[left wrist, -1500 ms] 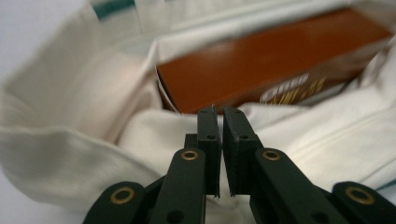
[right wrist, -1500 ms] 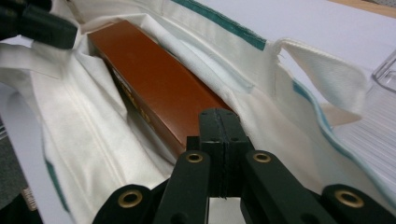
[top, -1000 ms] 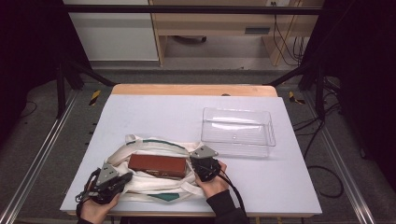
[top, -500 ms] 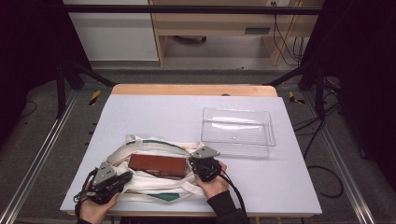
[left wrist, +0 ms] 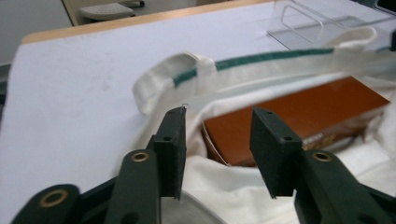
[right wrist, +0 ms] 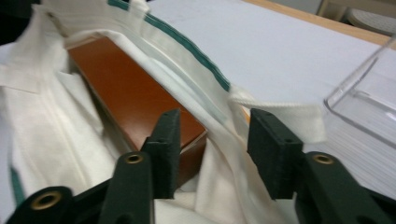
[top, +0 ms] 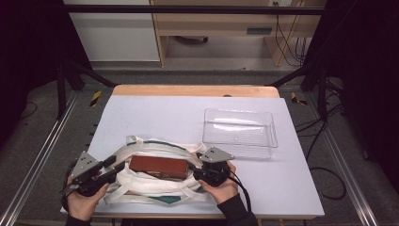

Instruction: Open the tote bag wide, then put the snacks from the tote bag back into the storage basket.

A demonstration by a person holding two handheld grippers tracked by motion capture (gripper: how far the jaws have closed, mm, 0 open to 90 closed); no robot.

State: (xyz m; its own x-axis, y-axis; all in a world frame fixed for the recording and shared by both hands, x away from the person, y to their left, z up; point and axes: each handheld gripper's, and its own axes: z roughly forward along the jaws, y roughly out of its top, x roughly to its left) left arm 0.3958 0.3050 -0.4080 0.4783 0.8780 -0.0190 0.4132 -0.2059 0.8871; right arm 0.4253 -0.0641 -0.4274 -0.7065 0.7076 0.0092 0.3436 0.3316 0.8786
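A white cloth bag [top: 155, 181] with a green stripe lies on the near part of the pale table [top: 160, 117]. The bag's mouth is pulled open, and a brown box [top: 159, 166] lies flat inside it, with its top showing. The left gripper [top: 109, 169] is at the left end of the bag, held in the person's left hand [top: 83, 201]. In the left gripper view its 2 black jaws stand apart with only a gap between them, and the white cloth and the left end of the brown box lie just past them. I cannot tell if the jaws touch the cloth. The right gripper [top: 196, 167] is at the right end of the bag, held in the right hand [top: 220, 187]. In the right gripper view its 2 jaws are also spread, and the bag's edge with the green stripe runs between them, with a white strap loop [right wrist: 280, 114] just beyond. A clear plastic tray [top: 239, 133] sits on the table to the right and a bit farther away, apart from the bag.
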